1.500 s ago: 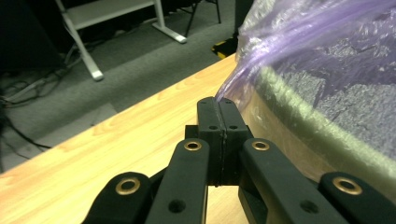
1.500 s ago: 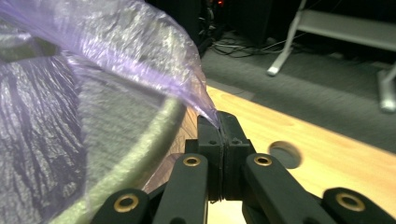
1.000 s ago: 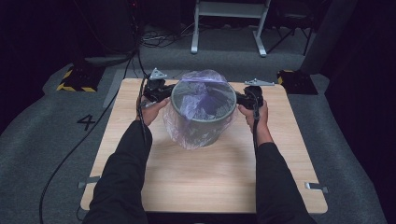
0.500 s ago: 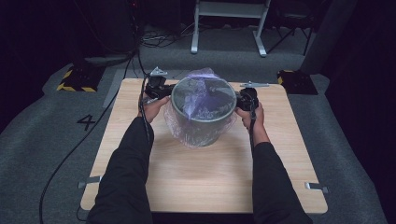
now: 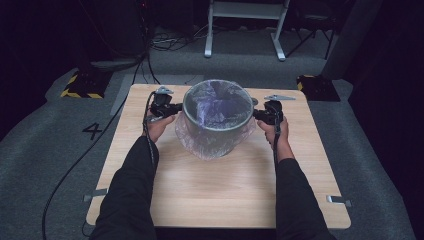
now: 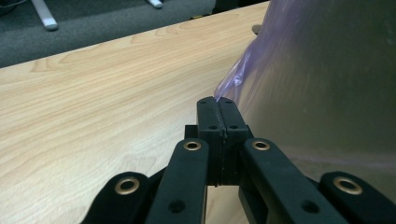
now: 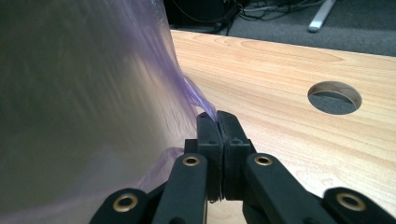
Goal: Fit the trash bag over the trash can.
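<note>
Two hand-held grippers flank a round grey bin (image 5: 217,112) that stands near the far middle of the wooden table (image 5: 220,185), lined with a thin purple plastic bag (image 5: 210,145) whose edge is folded down over the bin's outer wall. At the bin's left side, the left gripper (image 6: 217,100) has its jaws pressed together on a pinch of the bag's film, and the right gripper (image 7: 217,116) is clamped the same way on the film at the bin's right side. Beyond the right gripper's jaws, a round hole (image 7: 334,97) shows in the tabletop.
</note>
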